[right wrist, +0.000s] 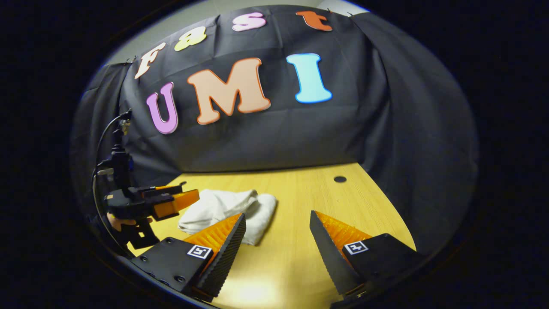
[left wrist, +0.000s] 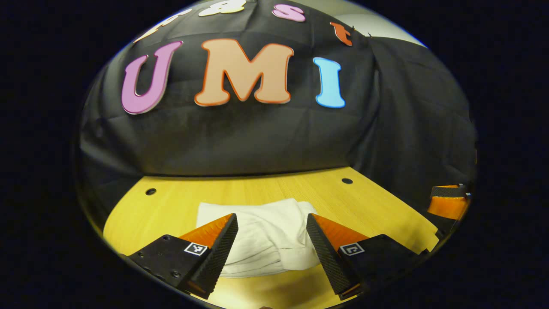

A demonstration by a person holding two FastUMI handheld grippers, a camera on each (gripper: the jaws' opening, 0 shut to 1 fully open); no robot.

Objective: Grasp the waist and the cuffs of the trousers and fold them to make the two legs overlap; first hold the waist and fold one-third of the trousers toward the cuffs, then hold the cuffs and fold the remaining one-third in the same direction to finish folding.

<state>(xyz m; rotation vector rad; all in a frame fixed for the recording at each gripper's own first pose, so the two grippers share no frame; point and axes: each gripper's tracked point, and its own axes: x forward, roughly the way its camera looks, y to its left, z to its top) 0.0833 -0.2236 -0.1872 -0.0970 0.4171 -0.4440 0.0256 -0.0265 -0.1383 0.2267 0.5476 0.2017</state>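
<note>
White trousers [left wrist: 261, 234] lie folded into a compact bundle on the wooden table [left wrist: 369, 206]. In the left gripper view my left gripper [left wrist: 271, 225] hovers open just in front of the bundle, its fingers on either side and apart from the cloth. In the right gripper view the same trousers [right wrist: 227, 212] lie to the left of centre. My right gripper [right wrist: 276, 223] is open over bare table beside the bundle's right end. The left gripper [right wrist: 171, 199], held by a hand, shows at the left of that view. The right gripper's finger [left wrist: 448, 201] shows at the far right of the left gripper view.
The black cloth wall [left wrist: 266, 137] closes the table at the back and on the right. Round holes sit in the tabletop at the back left [left wrist: 150, 191] and back right [left wrist: 346, 180]. A cable [right wrist: 103, 137] runs up from the left gripper.
</note>
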